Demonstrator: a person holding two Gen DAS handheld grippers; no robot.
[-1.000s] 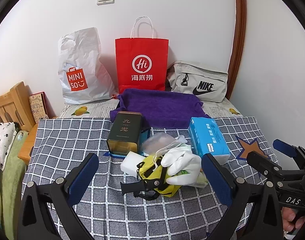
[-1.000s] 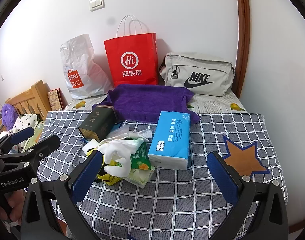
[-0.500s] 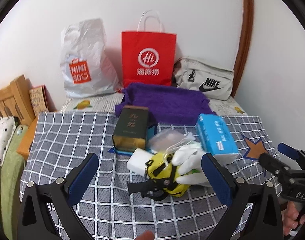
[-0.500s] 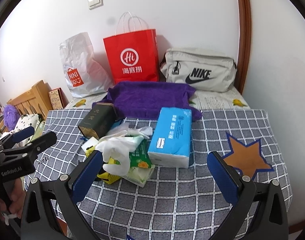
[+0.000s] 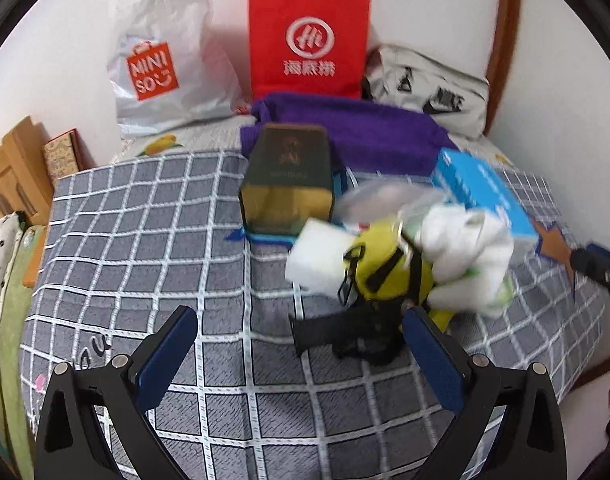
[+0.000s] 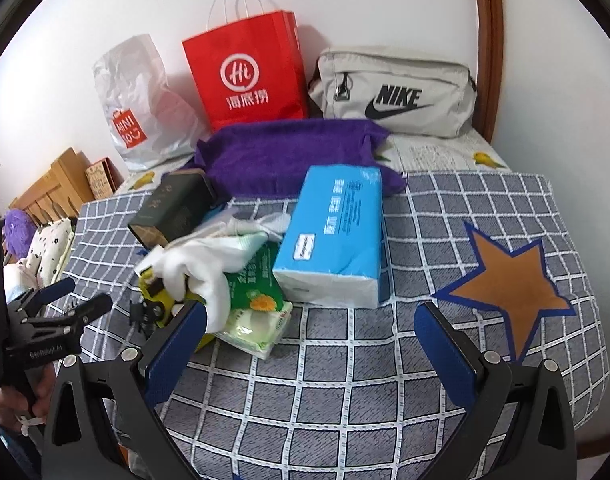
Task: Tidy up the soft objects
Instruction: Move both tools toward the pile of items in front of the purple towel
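Both claws spread wide, holding nothing: left gripper, right gripper. Yellow pouch sits at 1 o'clock just beyond left gripper, white cloth draped against it; blue tissue pack at 12 o'clock of right gripper, purple towel behind on checked blanket.
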